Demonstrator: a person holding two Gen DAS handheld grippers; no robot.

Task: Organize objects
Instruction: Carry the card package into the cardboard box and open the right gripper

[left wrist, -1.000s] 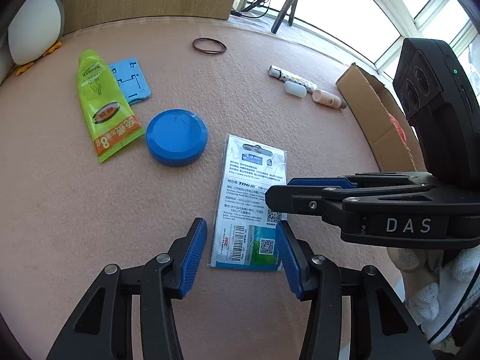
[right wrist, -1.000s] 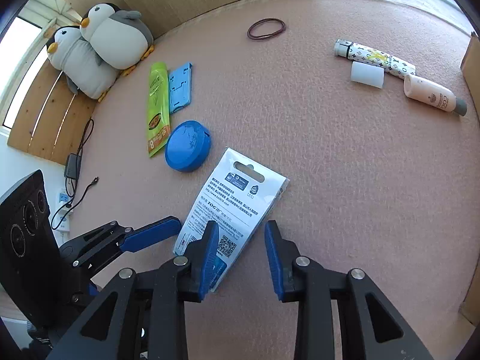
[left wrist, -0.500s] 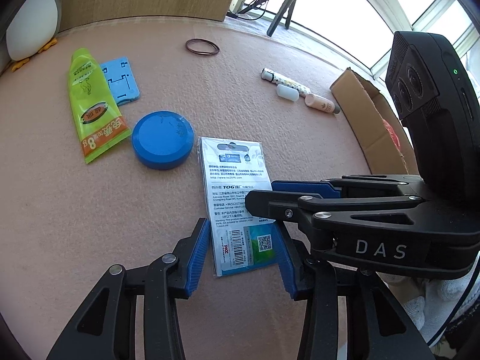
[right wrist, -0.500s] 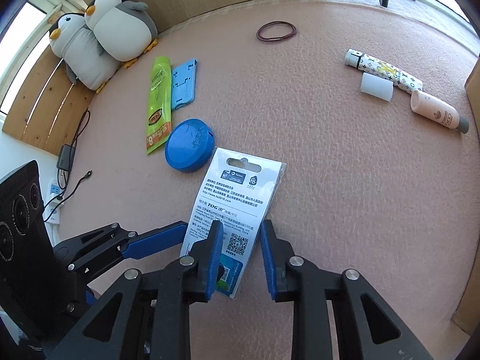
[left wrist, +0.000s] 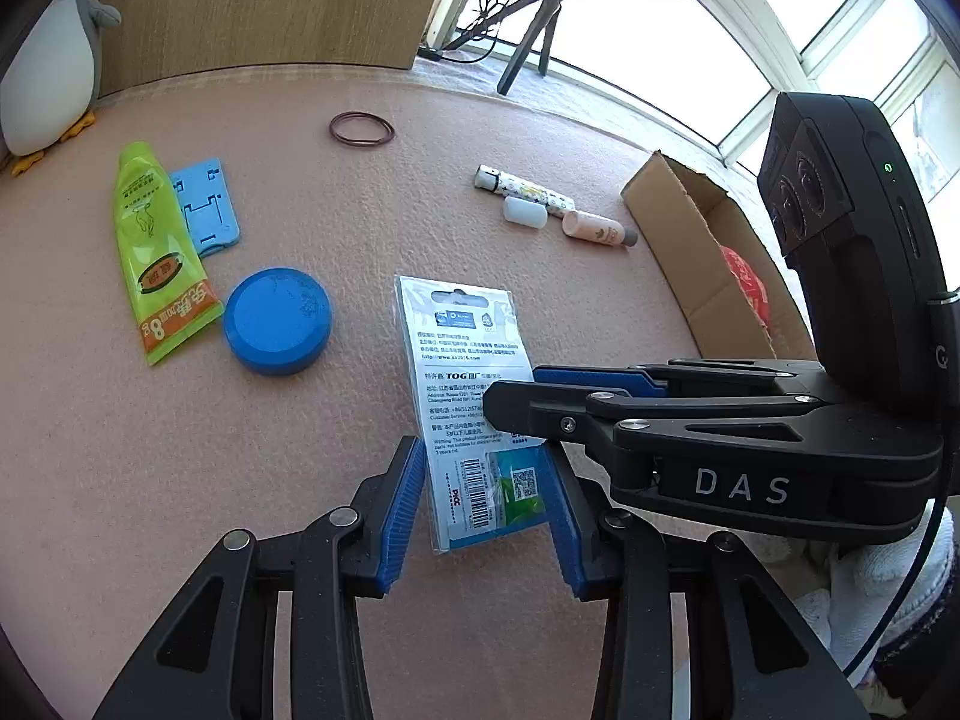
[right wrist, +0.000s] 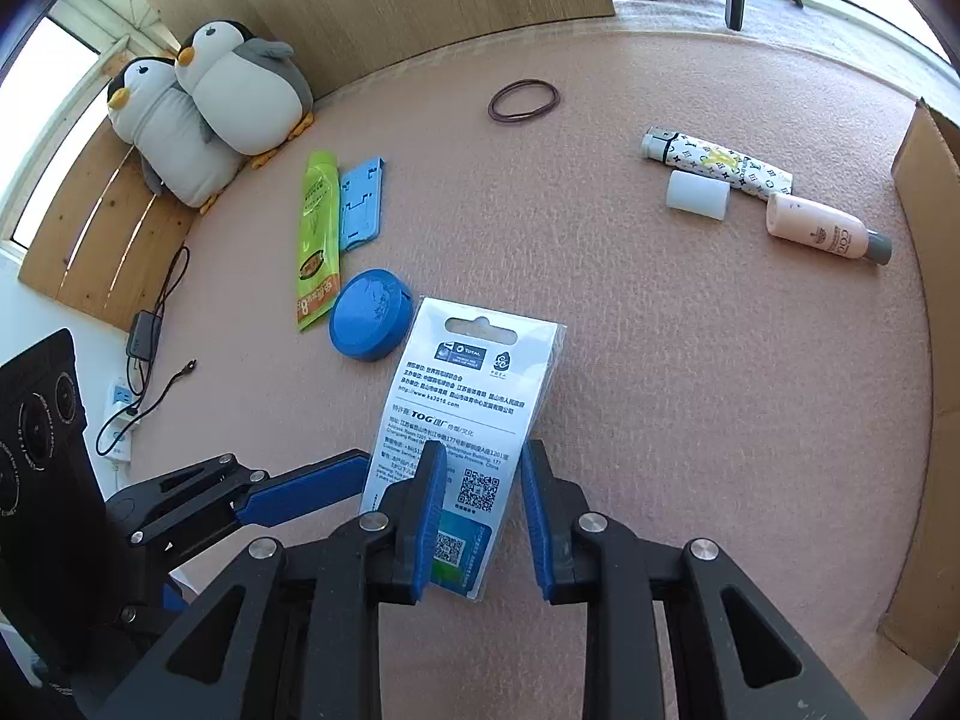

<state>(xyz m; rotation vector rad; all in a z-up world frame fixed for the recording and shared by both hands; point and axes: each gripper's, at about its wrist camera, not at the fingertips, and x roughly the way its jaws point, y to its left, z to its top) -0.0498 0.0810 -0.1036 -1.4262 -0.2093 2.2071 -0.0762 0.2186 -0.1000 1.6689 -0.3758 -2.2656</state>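
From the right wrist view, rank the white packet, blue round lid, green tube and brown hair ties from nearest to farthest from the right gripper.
1. White packet, partly between the right gripper fingers.
2. Blue round lid, just beyond the packet, to the left.
3. Green tube, farther left.
4. Brown hair ties, far centre.

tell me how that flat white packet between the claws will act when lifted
The white packet lies flat and thin, so it probably flexes and droops. Its glossy sleeve may slip in the right claw. Likely light; a push should slide it, not roll it.
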